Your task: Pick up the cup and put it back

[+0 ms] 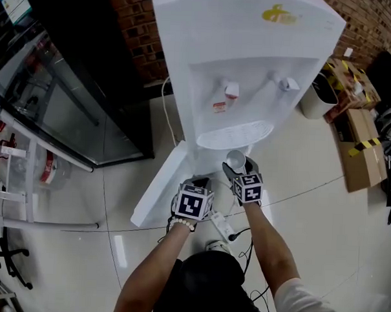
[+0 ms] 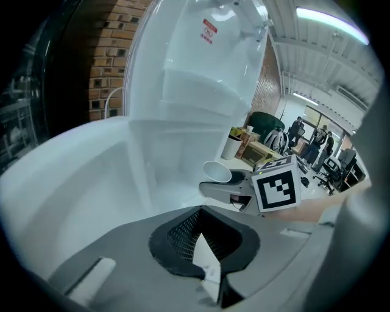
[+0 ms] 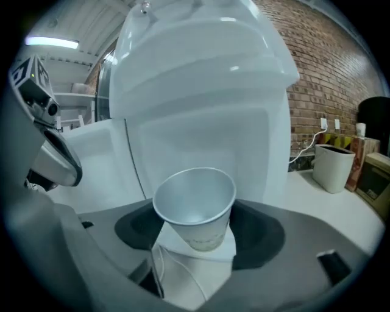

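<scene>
Our arms: both forearms reach forward from the bottom of the head view, each hand holding a tong.
Left tongs: we see the left gripper [image 1: 197,184] below and to the left of the other one. In its own view the jaws are drawn together, with nothing between them.
Right tongs: the right gripper [image 1: 240,168] is clamped on the cup. Its jaws stand wide, one against each side of the lower wall.
Cup: the paper cup [image 1: 235,159] is held off the floor between the right jaws. It is tilted, with its open mouth towards the gripper's camera, and looks empty inside. In the head view it sits just below the drip tray and close to the dispenser's front.
Under our hands: a white power strip [image 1: 221,226] lies on the pale tiled floor [image 1: 116,200], with cables trailing from it.
White panel: a flat white panel [image 1: 156,192] slopes down from the dispenser's lower left. We cannot tell whether it is a door.
Dispenser: the white water dispenser [image 1: 252,32] stands straight ahead. A red-marked tap [image 1: 231,90] and a second tap [image 1: 286,84] sit above the drip tray [image 1: 235,134].
To the right: a white bin [image 1: 316,96] stands near the dispenser, with cardboard boxes [image 1: 363,159] beyond it.
To the left: a dark glass-fronted cabinet [image 1: 74,108] stands there.
Behind: a brick wall [image 1: 133,26] runs at the back.
</scene>
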Demonstrator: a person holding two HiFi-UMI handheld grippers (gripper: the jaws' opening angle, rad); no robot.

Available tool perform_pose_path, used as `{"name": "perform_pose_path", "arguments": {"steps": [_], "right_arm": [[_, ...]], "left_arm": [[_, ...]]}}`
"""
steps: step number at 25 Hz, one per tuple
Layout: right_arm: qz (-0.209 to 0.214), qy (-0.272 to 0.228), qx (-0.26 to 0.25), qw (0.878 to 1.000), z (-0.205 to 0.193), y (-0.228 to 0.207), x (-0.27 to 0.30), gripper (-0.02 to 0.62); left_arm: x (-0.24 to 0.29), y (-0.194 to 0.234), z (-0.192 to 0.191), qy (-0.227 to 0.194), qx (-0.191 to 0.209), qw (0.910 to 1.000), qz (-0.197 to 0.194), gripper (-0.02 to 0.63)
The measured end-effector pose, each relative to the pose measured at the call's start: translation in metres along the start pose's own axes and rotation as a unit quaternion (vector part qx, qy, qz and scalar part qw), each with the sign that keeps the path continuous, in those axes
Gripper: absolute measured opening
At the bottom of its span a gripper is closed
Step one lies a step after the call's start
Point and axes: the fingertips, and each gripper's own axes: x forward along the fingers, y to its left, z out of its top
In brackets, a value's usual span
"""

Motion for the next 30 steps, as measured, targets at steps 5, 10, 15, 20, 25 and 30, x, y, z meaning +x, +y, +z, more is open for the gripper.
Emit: {"name": "perform_pose_path", "arguments": {"steps": [5, 10, 15, 20, 25, 30], "right_arm": [[-0.003, -0.001, -0.010, 1.000, -0.017, 0.003, 0.053, 0.341], [0.001, -0.003, 0.016, 1.000, -0.026, 0.000, 0.091, 0.341], [0.000, 0.009, 0.024, 1.000, -0.033, -0.002, 0.114, 0.341], [-0.005, 0.016, 0.018, 1.000, -0.039, -0.009, 0.129, 0.342], [-0.004, 0.022, 0.021, 1.000, -0.048, -0.009, 0.138, 0.344], [-0.005, 0.028, 0.021, 0.999, -0.052, -0.010, 0.145, 0.347]], "left_arm": [[0.022, 0.012, -0.012, 0.013, -0.009, 0.9999, -0.003, 0.002], [0.038, 0.018, -0.015, 0.016, -0.006, 0.9999, -0.001, 0.002], [0.038, 0.022, -0.015, 0.013, -0.026, 0.9996, 0.001, 0.002], [0.038, 0.021, -0.016, -0.003, -0.044, 0.9990, -0.008, 0.002], [0.037, 0.018, -0.020, -0.014, -0.046, 0.9987, -0.015, 0.002], [0.039, 0.014, -0.026, -0.015, -0.049, 0.9985, -0.020, 0.002]]}}
